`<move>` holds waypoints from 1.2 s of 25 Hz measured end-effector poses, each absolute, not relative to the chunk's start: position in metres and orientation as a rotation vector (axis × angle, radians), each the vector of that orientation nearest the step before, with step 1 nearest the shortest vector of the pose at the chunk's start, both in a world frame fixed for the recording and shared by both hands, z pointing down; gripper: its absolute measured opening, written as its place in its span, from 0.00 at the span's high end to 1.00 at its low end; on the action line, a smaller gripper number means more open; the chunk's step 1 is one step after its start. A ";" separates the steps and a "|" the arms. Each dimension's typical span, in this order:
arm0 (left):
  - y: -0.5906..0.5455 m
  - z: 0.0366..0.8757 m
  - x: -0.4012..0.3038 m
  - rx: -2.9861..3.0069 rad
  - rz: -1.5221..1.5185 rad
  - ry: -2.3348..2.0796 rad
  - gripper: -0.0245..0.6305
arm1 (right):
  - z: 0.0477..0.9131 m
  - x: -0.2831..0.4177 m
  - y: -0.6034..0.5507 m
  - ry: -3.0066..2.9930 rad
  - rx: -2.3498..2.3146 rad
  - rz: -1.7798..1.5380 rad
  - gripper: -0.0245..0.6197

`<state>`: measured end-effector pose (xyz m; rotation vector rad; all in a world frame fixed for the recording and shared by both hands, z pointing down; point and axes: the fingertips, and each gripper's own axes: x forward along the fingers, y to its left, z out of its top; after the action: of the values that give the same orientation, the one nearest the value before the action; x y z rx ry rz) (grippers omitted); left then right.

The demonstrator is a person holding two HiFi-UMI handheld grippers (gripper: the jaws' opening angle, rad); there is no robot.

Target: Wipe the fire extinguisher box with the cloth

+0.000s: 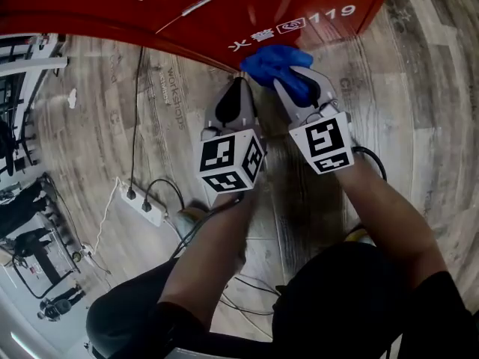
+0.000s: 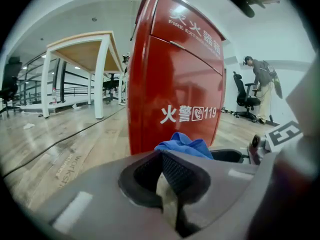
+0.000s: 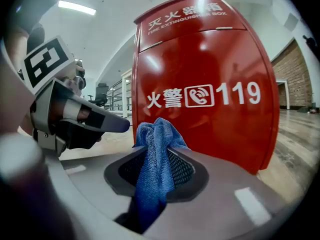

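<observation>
On the left, the left gripper hangs just short of the red fire extinguisher box, its jaws pressed together on nothing. Just to the right of it, the right gripper pinches a bunched blue cloth. The cloth seems to touch the box's lower front, below the white lettering. A wooden floor lies beneath.

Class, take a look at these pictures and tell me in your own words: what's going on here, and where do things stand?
A person holds a gripper in each hand in front of a red fire extinguisher box standing on a wooden floor. The right gripper has its jaws shut on a bunched blue cloth, held close to the box's lower front; whether it touches is unclear. The left gripper sits beside it, jaws together and empty.
</observation>
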<state>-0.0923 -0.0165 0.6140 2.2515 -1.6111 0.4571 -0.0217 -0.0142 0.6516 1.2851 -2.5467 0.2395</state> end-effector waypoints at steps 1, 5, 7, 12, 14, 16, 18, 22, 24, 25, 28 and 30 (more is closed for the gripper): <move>-0.015 0.615 -0.104 2.238 0.459 -1.625 0.96 | 0.653 -0.036 -0.012 -2.560 1.256 0.236 0.79; -0.009 0.619 -0.137 2.202 0.468 -1.650 0.96 | 0.656 -0.078 -0.007 -2.591 1.185 0.226 0.79; -0.008 0.620 -0.148 2.193 0.470 -1.656 0.96 | 0.657 -0.092 -0.006 -2.599 1.161 0.229 0.79; -0.012 0.621 -0.154 2.192 0.455 -1.666 0.96 | 0.658 -0.100 -0.007 -2.593 1.126 0.195 0.79; -0.014 0.622 -0.145 2.201 0.456 -1.650 0.96 | 0.657 -0.091 -0.008 -2.581 1.143 0.203 0.79; -0.017 0.624 -0.129 2.223 0.466 -1.617 0.96 | 0.659 -0.075 -0.010 -2.561 1.176 0.215 0.79; -0.021 0.625 -0.109 2.251 0.477 -1.581 0.96 | 0.662 -0.053 -0.012 -2.534 1.220 0.229 0.79; -0.027 0.629 -0.066 2.308 0.504 -1.505 0.96 | 0.666 -0.008 -0.019 -2.488 1.311 0.258 0.79; -0.030 0.631 -0.044 2.329 0.510 -1.470 0.96 | 0.669 0.017 -0.021 -2.460 1.362 0.277 0.79; -0.031 0.632 -0.032 2.338 0.512 -1.453 0.96 | 0.670 0.030 -0.022 -2.446 1.386 0.284 0.79; -0.033 0.634 0.002 2.364 0.517 -1.404 0.96 | 0.671 0.067 -0.027 -2.407 1.451 0.294 0.79; -0.034 0.636 0.024 2.379 0.519 -1.371 0.96 | 0.671 0.089 -0.028 -2.389 1.486 0.308 0.79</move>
<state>0.0245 -0.0337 0.6356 2.3791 -1.3706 0.5194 0.0892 -0.0281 0.6709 1.4861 -2.3888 0.3083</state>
